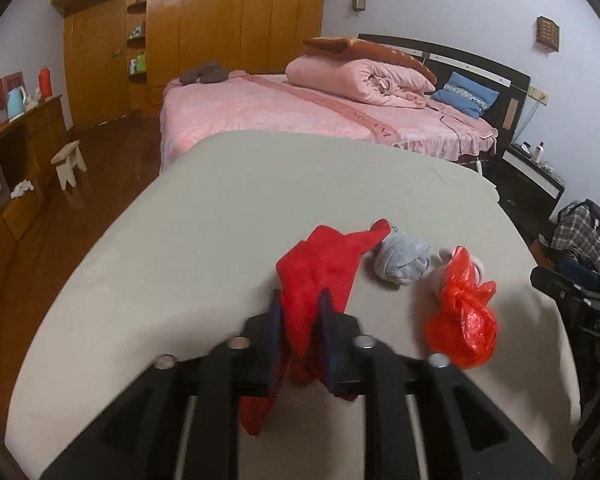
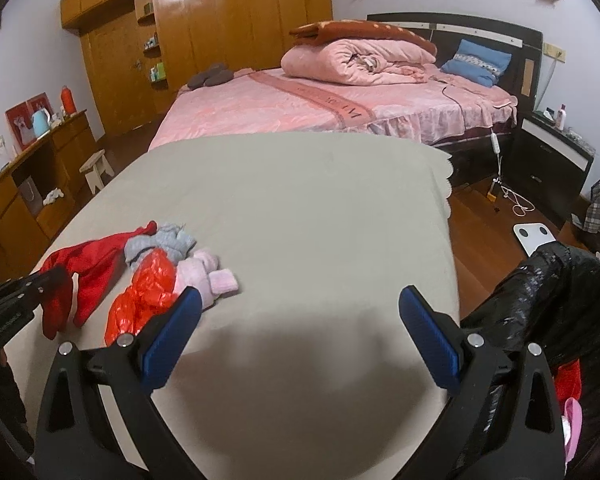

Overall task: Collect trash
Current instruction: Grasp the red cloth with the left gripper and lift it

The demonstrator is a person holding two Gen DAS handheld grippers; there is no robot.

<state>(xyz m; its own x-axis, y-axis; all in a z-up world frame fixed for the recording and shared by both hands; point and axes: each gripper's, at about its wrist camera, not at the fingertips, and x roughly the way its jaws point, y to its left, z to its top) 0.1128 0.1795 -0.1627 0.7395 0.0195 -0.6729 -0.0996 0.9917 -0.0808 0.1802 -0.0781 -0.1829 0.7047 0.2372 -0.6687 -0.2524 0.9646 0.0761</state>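
Observation:
My left gripper (image 1: 300, 300) is shut on a red cloth (image 1: 320, 264) lying on the grey table (image 1: 228, 208); it also shows in the right wrist view (image 2: 88, 268). Beside the cloth lie a grey balled sock (image 1: 402, 260), a pink sock (image 2: 204, 272) and a knotted red plastic bag (image 1: 462, 320), which shows too in the right wrist view (image 2: 144, 296). My right gripper (image 2: 300, 300) is open and empty above the table's bare near part. A black trash bag (image 2: 540, 300) stands at the table's right side with red and pink items inside.
A bed with pink bedding (image 2: 300, 108) lies beyond the table. A wooden wardrobe (image 2: 220, 20) fills the back wall. A dresser (image 1: 16, 152) and small stool (image 1: 69, 162) stand left. A dark nightstand (image 2: 556, 152) and a cable on the floor (image 2: 512, 196) are at right.

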